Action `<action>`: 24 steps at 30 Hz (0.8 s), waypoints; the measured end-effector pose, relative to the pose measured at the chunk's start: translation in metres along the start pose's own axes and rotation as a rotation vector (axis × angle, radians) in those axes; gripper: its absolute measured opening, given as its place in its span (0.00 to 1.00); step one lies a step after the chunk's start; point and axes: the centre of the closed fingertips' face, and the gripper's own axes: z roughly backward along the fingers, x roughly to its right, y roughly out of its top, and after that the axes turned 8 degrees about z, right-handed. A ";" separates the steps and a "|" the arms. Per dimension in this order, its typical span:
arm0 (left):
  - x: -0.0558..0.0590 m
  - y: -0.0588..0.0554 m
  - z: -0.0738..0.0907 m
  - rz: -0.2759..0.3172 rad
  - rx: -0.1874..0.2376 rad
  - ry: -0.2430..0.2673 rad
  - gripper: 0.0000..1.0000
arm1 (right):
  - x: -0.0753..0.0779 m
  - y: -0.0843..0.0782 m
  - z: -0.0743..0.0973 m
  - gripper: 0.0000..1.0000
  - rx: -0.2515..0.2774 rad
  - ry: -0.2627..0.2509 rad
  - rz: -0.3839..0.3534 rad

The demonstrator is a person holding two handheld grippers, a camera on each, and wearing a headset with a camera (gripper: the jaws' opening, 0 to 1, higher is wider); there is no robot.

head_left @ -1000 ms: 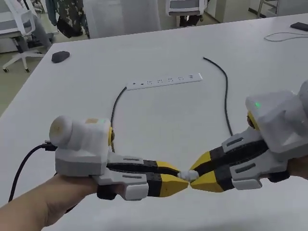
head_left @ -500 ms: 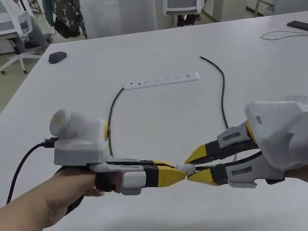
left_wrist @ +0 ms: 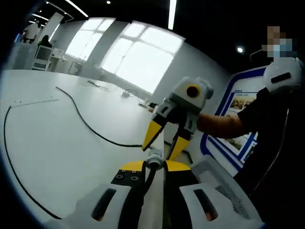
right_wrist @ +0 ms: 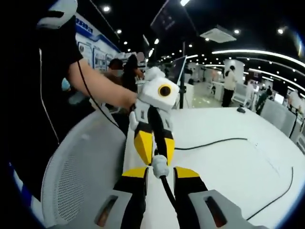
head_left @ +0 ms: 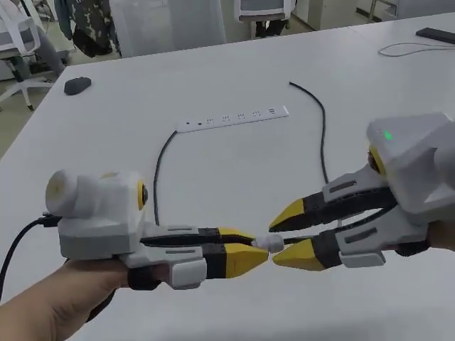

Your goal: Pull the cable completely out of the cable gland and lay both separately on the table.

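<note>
Alignment decided the coming pull: the cable gland (head_left: 266, 244) hung in the air above the tabletop (head_left: 227, 78), with its long axis running level from one tool to the other. The left tool (head_left: 256, 247) came at the gland from its left end and was closed on it, jaws pinched narrow around the pale body. The right tool (head_left: 279, 241) faced it head-on from the gland's other end. Its jaws were spread, one above and one below the black cable (head_left: 323, 142) where the cable left the gland. I judged that the right tool gripped nothing at that instant, since its jaws stood far wider than the thin cable. Both tools sat about equally near the gland, tip to tip. The cable led away from the gland toward the right tool, so a pull would have to run straight along that axis once the right jaws closed on the cable.

Head view showed the far run of the cable beyond the gland, curving over the tabletop past the end of a white power strip (head_left: 234, 117). Right gripper view showed what that view hid: the cable passing from the gland back between the right tool's own jaws. Left gripper view showed the right jaws parted just beyond the gland.
</note>
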 end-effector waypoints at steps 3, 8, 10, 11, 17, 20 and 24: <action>0.006 -0.003 -0.001 -0.085 0.004 -0.018 0.15 | -0.002 0.001 0.000 0.14 0.019 0.023 -0.056; 0.004 -0.001 0.001 -0.120 0.013 -0.012 0.15 | -0.007 -0.003 0.000 0.10 0.008 0.050 -0.098; 0.003 -0.001 0.001 -0.115 0.012 -0.010 0.15 | -0.009 -0.006 -0.002 0.09 -0.004 0.053 -0.102; 0.003 -0.002 0.001 -0.120 0.012 -0.011 0.15 | -0.010 -0.007 -0.002 0.09 -0.012 0.053 -0.099; 0.004 -0.005 0.000 -0.112 0.000 -0.014 0.15 | -0.014 -0.009 -0.002 0.09 -0.017 0.060 -0.105; 0.004 -0.005 -0.001 -0.114 0.001 -0.014 0.15 | -0.015 -0.009 -0.001 0.09 -0.016 0.061 -0.116; 0.004 -0.005 -0.001 -0.102 0.004 -0.014 0.15 | -0.015 -0.008 0.000 0.08 -0.008 0.049 -0.100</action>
